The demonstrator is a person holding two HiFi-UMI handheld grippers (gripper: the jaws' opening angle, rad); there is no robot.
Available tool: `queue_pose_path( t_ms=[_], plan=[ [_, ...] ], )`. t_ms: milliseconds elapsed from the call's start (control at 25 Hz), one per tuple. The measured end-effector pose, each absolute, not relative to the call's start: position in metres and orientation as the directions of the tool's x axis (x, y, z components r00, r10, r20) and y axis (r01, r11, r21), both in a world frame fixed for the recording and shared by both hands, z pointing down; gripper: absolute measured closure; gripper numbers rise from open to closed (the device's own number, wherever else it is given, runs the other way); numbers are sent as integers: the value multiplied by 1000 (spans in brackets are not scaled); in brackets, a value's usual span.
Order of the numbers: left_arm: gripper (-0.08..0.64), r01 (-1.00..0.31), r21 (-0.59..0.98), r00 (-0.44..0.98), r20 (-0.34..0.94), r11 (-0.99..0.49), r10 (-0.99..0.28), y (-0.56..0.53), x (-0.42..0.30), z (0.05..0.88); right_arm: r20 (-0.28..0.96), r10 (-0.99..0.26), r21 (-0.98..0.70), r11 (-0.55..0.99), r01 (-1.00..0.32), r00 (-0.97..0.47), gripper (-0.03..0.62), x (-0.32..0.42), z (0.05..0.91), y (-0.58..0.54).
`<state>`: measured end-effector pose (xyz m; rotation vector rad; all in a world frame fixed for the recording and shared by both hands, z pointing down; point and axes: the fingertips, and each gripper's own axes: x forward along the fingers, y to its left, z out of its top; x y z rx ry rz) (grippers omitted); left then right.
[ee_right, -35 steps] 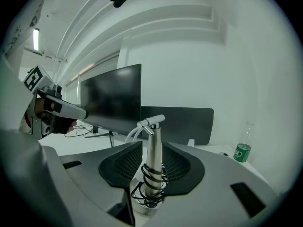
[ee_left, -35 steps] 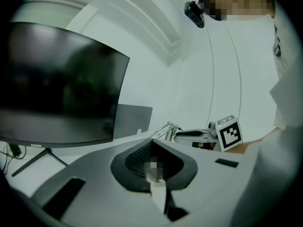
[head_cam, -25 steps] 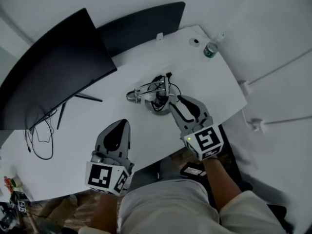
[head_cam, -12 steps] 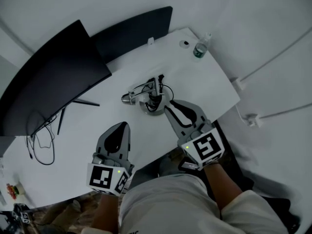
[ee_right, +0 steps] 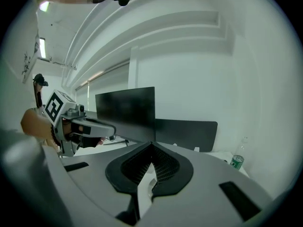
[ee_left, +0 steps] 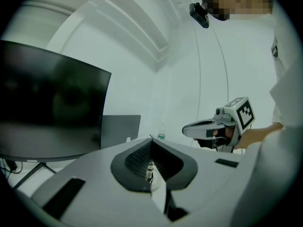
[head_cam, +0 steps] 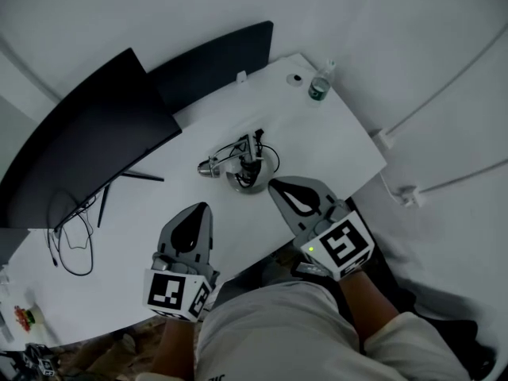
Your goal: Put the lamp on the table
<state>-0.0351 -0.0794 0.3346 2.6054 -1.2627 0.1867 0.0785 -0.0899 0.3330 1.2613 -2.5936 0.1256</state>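
The lamp (head_cam: pixel 238 167) is sitting on the white table (head_cam: pixel 341 145) right in the middle of the head view. It is folded low, with its round base toward the lower right of the bundle and its small head poking out to the left, so its long axis is running roughly left to right across the frame with cable looping round it. The right gripper (head_cam: pixel 275 185) is the nearer tool by a clear margin. Its tips are just beside the base, apart from it, with the lamp lying up and to the left of them. Its jaws are closing down until the tips meet, and in the right gripper view nothing is between them, only bare tabletop beyond. That hand is coming in from the lower right of the frame and angling up-left, marker cube toward the person's body. The left gripper (head_cam: pixel 202 208) is waiting at lower centre-left, pointing straight up the frame, with the lamp up and to its right and a strip of bare table between. Its jaws are together too, gripping nothing. The monitor (head_cam: pixel 87 137) is filling the upper left and a bottle (head_cam: pixel 319 86) is standing at the far corner, both well clear. Judging by this, the lamp is already placed, and any further move would be the right hand's to make.
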Motion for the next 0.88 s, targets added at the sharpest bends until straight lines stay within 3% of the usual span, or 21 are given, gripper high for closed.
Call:
queue_pose_path(
  t_ms=[880],
  plan=[
    [558, -770, 117, 634, 241, -627, -735, -89, -19, 327, 241, -750, -24, 629, -777, -615, 561, 78, 329, -104]
  ],
)
